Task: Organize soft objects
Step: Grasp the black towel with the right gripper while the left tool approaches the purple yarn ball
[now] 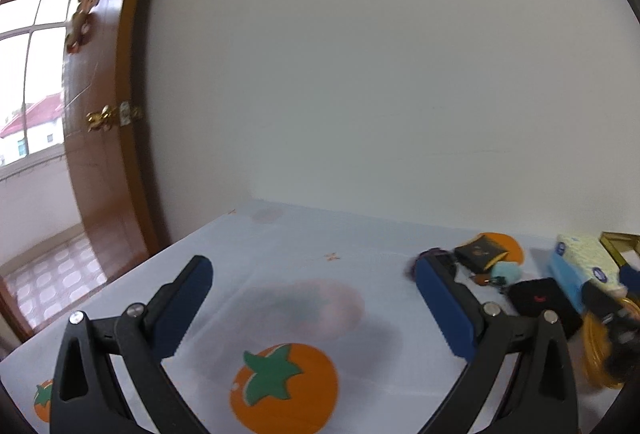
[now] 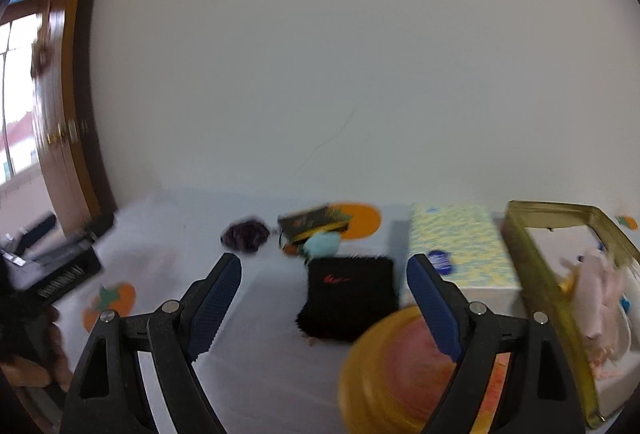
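Observation:
My left gripper is open and empty above the tablecloth. My right gripper is open and empty, just in front of a black wristband with a red logo; the wristband also shows in the left wrist view. Behind it lie a pale teal soft ball, a dark pouch with yellow edge and a purple scrunchie. A gold-rimmed box at the right holds a pink plush thing. A yellow ring-shaped object lies under my right finger.
A tissue box stands between the wristband and the gold-rimmed box. The table has a white cloth with orange fruit prints and sits against a white wall. A wooden door is at the left. The left gripper's body shows at left.

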`<state>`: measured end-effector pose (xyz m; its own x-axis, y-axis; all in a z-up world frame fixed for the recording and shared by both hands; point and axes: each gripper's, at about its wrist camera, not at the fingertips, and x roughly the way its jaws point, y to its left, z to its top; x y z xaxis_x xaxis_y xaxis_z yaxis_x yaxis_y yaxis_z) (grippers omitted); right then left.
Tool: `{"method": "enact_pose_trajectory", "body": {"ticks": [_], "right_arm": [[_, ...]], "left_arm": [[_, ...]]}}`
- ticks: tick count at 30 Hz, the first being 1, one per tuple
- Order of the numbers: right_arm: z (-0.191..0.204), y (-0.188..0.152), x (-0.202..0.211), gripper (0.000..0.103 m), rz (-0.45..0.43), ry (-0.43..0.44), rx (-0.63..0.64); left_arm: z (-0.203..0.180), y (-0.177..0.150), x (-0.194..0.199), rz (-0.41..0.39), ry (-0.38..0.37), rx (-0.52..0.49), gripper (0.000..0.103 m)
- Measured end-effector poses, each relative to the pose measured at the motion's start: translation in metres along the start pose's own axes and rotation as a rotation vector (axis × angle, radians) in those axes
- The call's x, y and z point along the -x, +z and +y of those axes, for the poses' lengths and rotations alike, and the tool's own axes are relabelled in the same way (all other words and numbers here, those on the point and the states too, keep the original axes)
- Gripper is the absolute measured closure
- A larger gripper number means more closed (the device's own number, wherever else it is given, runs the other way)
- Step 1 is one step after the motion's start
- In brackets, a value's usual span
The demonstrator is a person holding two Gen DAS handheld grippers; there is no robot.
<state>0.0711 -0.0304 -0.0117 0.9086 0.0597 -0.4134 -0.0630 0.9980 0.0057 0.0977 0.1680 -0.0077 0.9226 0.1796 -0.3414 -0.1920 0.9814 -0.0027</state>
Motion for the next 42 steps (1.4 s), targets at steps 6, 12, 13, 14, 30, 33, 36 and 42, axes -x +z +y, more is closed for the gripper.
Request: {"method": "enact_pose_trajectory", "body": {"ticks": [6, 12, 13, 14, 30, 33, 36, 42], "right_arm": [[0.028, 0.001, -0.053, 0.047, 0.207, -0.048, 0.125], [0.027, -0.004, -0.084, 0.052, 0.344, -0.132, 0.127], [0.028, -0.005, -0.087, 0.052, 0.353, -0.144, 0.134], [0.03, -0.006, -0.089, 0.053, 0.37, -0.165, 0.149], [0.007, -0.001, -0.049, 0.09, 0.196, 0.154, -0.03], [0.003, -0.004, -0.018, 0.09, 0.092, 0.263, -0.057], [-0.002, -0.007, 0.004, 0.09, 0.048, 0.287, -0.074], [-0.024, -0.009, 0.047, 0.09, -0.051, 0.262, -0.078]], "left_arm": [[0.008, 0.0, -0.001, 0.013, 0.018, 0.03, 0.0], [0.01, 0.001, -0.002, 0.022, 0.009, 0.039, 0.0], [0.01, 0.002, -0.002, 0.023, 0.008, 0.038, 0.0], [0.01, 0.002, -0.002, 0.023, 0.007, 0.038, 0.0], [0.01, 0.0, -0.004, 0.032, -0.004, 0.034, 0.0], [0.006, -0.001, -0.004, 0.037, -0.018, 0.019, 0.0], [0.003, -0.002, -0.006, 0.051, -0.044, 0.009, 0.0], [-0.013, -0.001, -0.012, 0.084, -0.164, -0.031, 0.0]]}}
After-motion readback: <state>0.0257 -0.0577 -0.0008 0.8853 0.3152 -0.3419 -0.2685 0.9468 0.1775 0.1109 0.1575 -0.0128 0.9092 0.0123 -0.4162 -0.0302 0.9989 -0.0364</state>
